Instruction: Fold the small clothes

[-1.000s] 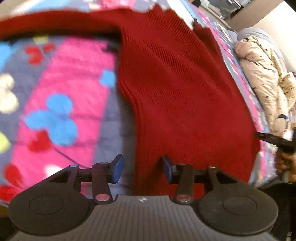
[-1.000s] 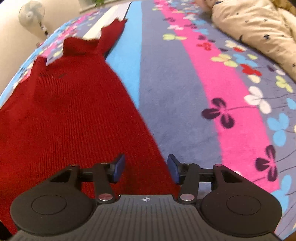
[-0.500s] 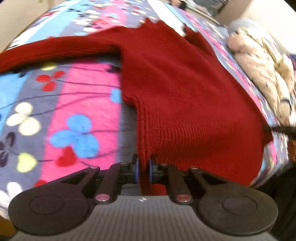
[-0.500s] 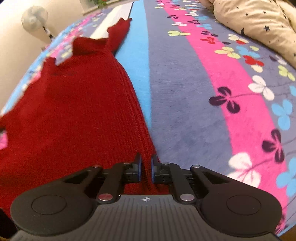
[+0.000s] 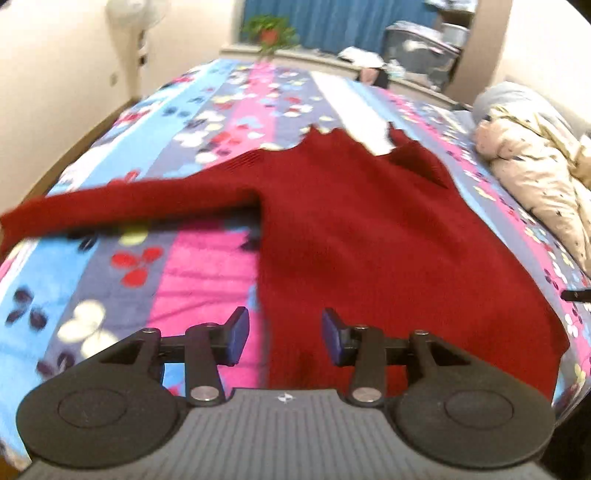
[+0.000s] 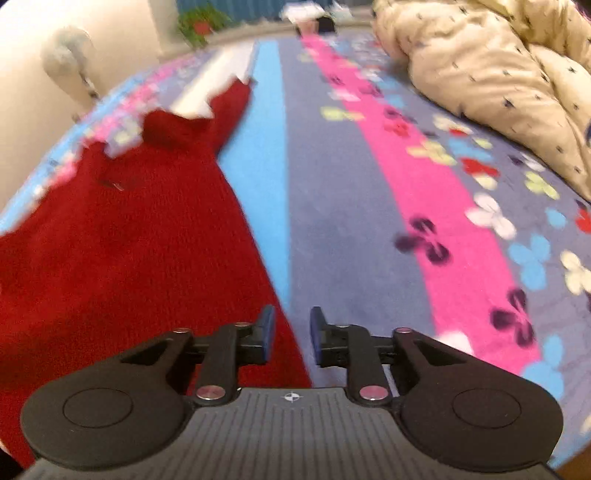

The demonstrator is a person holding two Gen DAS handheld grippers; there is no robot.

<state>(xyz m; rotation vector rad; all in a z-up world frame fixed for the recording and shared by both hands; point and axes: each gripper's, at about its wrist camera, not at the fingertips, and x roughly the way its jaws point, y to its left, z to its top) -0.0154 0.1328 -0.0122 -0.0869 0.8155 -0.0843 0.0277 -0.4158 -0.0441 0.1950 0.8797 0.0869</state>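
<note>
A dark red knit sweater (image 5: pixel 369 236) lies flat on the bed, hem nearest me, collar at the far end. One sleeve (image 5: pixel 122 206) stretches out to the left. My left gripper (image 5: pixel 283 338) is open and empty, just above the hem's left corner. In the right wrist view the sweater (image 6: pixel 129 240) fills the left half. My right gripper (image 6: pixel 291 334) is open and empty over the hem's right edge. The right gripper's tip (image 5: pixel 576 294) shows at the far right of the left wrist view.
The bed has a striped flower-print cover (image 6: pixel 424 206) in pink, blue and grey. A beige quilt (image 6: pixel 498 85) is heaped at the right side. A fan (image 5: pixel 133 14), a potted plant (image 5: pixel 271 33) and a windowsill with clutter stand beyond the bed.
Both grippers, shut on the sweater's hem corners half a second ago, have opened and let go. Both have lifted and tilted up, so the far end of the room shows.
</note>
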